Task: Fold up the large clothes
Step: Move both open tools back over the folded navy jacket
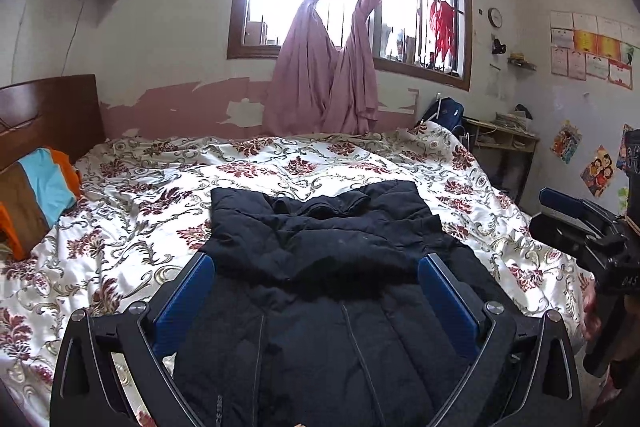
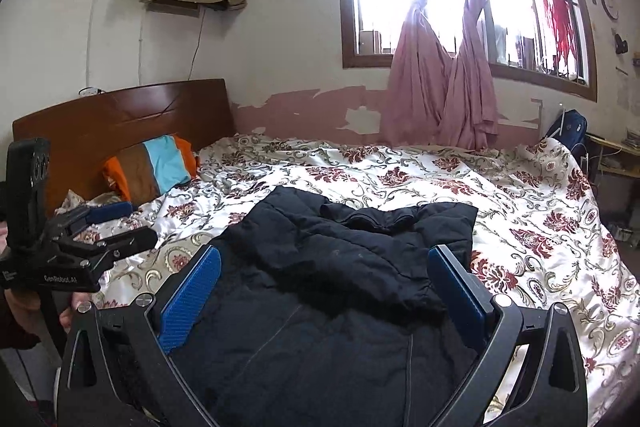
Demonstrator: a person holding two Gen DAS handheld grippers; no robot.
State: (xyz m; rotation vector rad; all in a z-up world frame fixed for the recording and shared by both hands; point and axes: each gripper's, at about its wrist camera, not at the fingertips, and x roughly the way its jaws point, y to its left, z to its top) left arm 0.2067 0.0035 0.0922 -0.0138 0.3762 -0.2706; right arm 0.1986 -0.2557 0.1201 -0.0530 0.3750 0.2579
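One garment was in play: a dark padded jacket [image 1: 320, 267] lay on the floral bedspread [image 1: 160, 179], reaching from about the middle of the bed toward its near edge, collar toward the window side. Its upper part looked bunched, with what seemed to be a sleeve or side panel folded across the chest; the lower body lay flatter toward the cameras, drawcords visible. Judgement: first inward folds were probably made, but the shape remained loose and long, so the lengthwise fold and tidying were still to do.

Left gripper [image 1: 316, 267] hung over the jacket's lower half, blue pads [image 1: 186, 303] spread wide, nothing between them. Right gripper [image 2: 324, 275] was likewise released, fingers apart above the cloth, not pinching it. Whether either touched the fabric could not be told.

A striped pillow [image 2: 156, 163] sat by the headboard [image 2: 120, 115] at the bed's left end, well apart from the jacket. Pink curtains [image 1: 324, 75] hung beyond the far edge.
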